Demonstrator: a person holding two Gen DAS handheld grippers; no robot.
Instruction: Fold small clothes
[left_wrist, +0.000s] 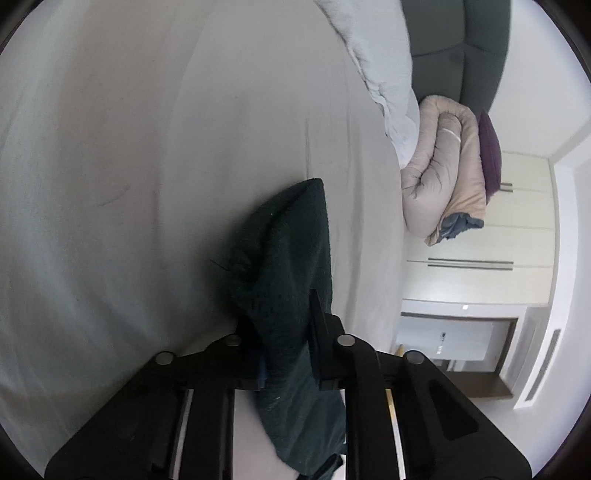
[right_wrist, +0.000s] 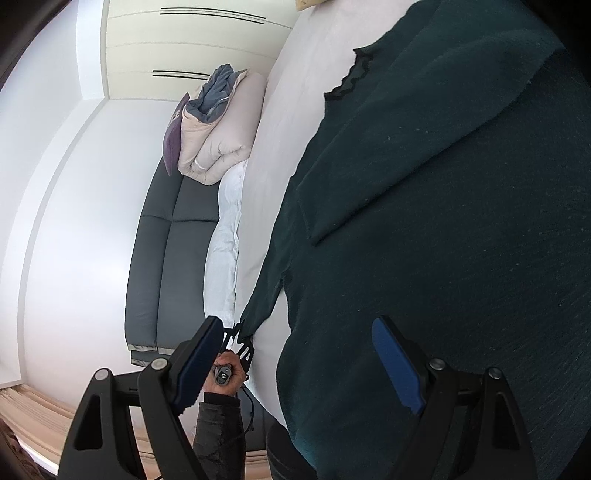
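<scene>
Dark green knitted garment (right_wrist: 443, 221) spread flat on the pale grey bed sheet (left_wrist: 129, 166), one end pinched between the closed jaws of the left gripper (left_wrist: 286, 317); right gripper (right_wrist: 299, 358) hovers wide open, holding nothing.

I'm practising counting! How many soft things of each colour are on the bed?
Dark green garment: 1
White duvet: 1
Beige rolled quilt: 1
Purple cushion: 1
Total: 4
</scene>
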